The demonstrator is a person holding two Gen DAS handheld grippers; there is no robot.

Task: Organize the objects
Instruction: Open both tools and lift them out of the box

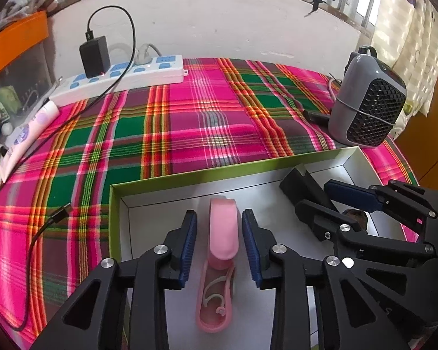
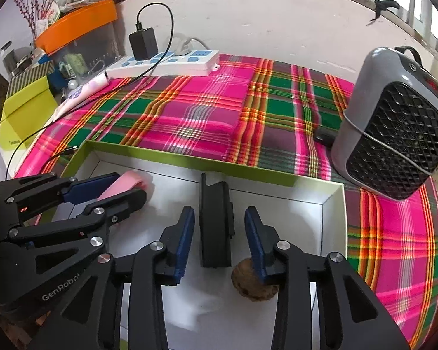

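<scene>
Both tongs wide, inside box (image 1: 172, 176).
Left tongs (image 1: 219, 245) straddling pink clip (image 1: 222, 233), right tongs (image 2: 219, 243) straddling black case (image 2: 214, 227); lift w/o nudging walnut (image 2: 248, 284).

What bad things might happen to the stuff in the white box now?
1. The left gripper is open with the pink clip between its fingers. It might close off-centre and the smooth clip might slip sideways.
2. The right gripper is open around the black block, and the brown walnut lies right by one finger, so it might get bumped and roll.
3. Both grippers sit close together inside the box; they might collide.
</scene>
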